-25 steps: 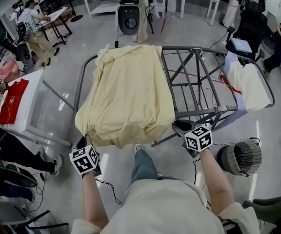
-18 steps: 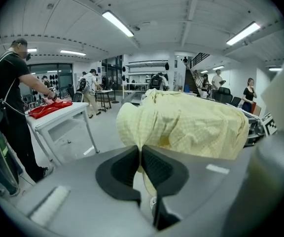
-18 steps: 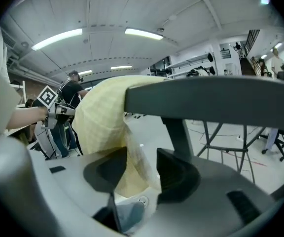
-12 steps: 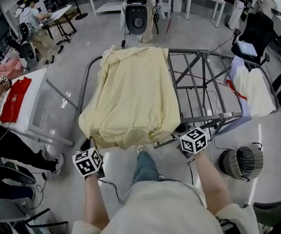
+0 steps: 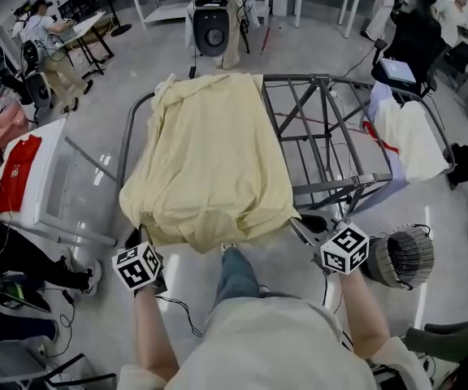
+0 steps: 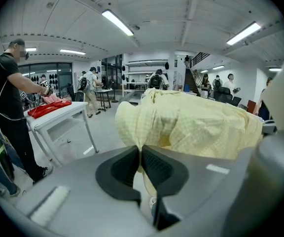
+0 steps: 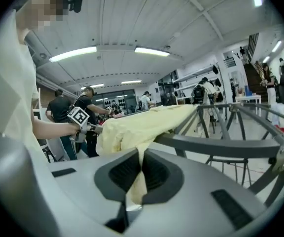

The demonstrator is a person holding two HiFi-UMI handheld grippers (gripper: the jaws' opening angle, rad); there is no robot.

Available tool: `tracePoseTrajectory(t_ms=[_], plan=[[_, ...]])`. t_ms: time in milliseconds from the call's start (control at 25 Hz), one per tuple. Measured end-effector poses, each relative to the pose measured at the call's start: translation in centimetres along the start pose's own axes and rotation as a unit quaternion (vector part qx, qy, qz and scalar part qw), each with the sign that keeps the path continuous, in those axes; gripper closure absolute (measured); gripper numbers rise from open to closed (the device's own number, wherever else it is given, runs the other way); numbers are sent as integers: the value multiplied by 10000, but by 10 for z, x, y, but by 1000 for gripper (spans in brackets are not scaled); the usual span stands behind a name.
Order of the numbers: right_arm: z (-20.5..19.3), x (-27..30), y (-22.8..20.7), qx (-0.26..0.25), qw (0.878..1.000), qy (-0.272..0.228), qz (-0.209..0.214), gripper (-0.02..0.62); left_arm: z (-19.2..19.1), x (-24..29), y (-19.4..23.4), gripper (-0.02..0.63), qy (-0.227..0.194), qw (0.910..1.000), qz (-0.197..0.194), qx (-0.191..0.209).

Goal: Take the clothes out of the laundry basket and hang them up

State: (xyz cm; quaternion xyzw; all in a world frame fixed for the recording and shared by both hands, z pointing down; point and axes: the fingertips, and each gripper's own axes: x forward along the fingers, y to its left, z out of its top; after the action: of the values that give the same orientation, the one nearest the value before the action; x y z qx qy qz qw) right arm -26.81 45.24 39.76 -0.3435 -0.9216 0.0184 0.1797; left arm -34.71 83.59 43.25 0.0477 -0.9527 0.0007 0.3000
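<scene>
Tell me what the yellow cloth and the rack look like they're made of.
The cloth looks like thin woven fabric, maybe cotton or a blend, with a matte finish. It shows a fine check weave and drapes in soft folds. The rack is probably metal tube with a matte grey coat. Its bars are slim and straight, even in colour, with little shine.

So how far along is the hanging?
Done: the yellow garment lies draped over the drying rack, white clothes at its right end. In hand: left gripper and right gripper both clamp the garment's near edge, the right's jaws just closed. Left: probably straightening it; whether the basket holds more can't be seen.
</scene>
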Motion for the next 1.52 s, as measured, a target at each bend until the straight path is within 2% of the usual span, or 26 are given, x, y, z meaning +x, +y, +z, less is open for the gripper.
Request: tracePoseTrajectory(t_ms=[160,240,360,520,640,720,800,1000,1080,1160,1200,1240,1320,1400,1520], plan=[[21,-33,-15,-97,9990,-131,-422,594,2,0,4,577,-21,9999,108,26],[42,-59,-30,-91,9971,-322,-689,594,6,-3,10,577,-61,9998,180,-2],[84,-101,-47,-379,9917,-562,-1094,594,13,-9,12,577,-103,9998,171,-22],[144,-153,-31,-744,9798,-1299,-1323,594,14,-14,14,577,-140,9998,119,-12],[163,-187,-12,-1029,9685,-1762,-1430,594,11,-18,8,577,-187,9998,42,-19],[146,-198,-18,-871,9687,-1763,-1513,594,10,-21,3,577,-205,9998,33,3],[105,-199,-36,-314,9744,-1546,-1602,594,9,-20,-2,577,-184,9998,26,29],[-29,-174,-61,879,9774,-410,-1879,594,0,-17,-3,577,-62,9998,3,185],[-74,-165,-58,1295,9737,-24,-1877,594,-5,-20,-6,575,-40,9995,-15,306],[-109,-161,-53,1667,9650,316,-1998,584,-9,-27,-11,572,-62,9990,-52,445],[-121,-162,-52,1807,9592,434,-2132,543,-10,-30,-14,566,-77,9988,-64,487],[-128,-164,-50,1899,9535,481,-2290,494,-12,-32,-17,550,-84,9987,-84,493],[-129,-168,-46,1934,9473,399,-2522,460,-19,-37,-24,487,-55,9990,-227,383],[-117,-163,-39,1787,9496,239,-2564,462,-29,-39,-33,404,-15,9986,-498,183],[-89,-145,-21,1427,9584,-43,-2472,499,-39,-50,-56,377,-84,9948,-1011,52]])
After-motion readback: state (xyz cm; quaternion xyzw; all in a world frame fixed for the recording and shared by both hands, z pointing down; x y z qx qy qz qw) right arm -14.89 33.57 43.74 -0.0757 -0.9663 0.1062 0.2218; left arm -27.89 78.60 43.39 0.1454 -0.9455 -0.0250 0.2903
